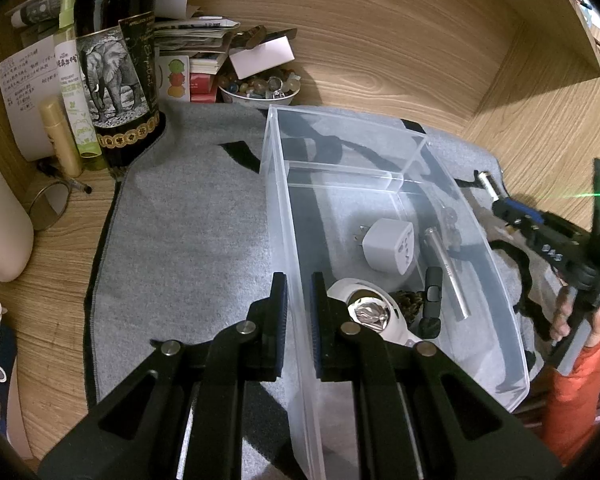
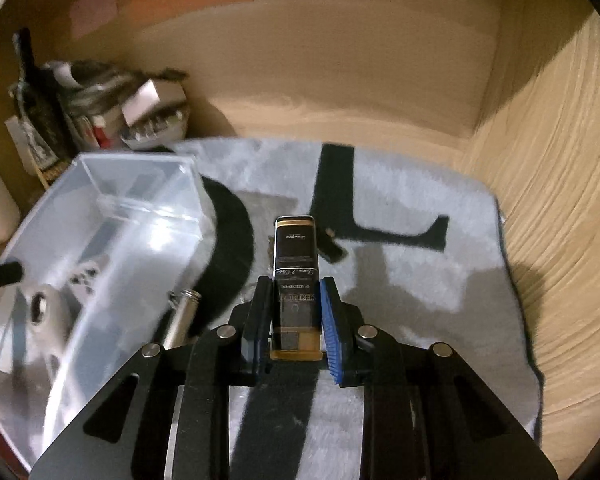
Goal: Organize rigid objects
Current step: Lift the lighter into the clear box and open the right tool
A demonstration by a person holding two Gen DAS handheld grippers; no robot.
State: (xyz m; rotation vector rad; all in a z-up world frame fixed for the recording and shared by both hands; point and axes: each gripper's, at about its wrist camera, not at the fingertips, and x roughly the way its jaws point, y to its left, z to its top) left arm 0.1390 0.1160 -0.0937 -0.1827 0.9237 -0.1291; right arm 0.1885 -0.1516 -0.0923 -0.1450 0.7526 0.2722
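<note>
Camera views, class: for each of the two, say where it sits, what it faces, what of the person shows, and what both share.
Left wrist: on the left claw, looking down at the bin wall it clamps; an orange sleeve shows.
Right wrist: on the right claw, looking down over the mat at the black box it grips; no body shows.
Shared: bin, mat, metal tube, white plug.

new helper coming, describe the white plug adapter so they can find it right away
Find the clear bin on the grey mat. Inside, near its middle, lies the adapter, beside a metal tube. It is the only white cube with prongs.
</note>
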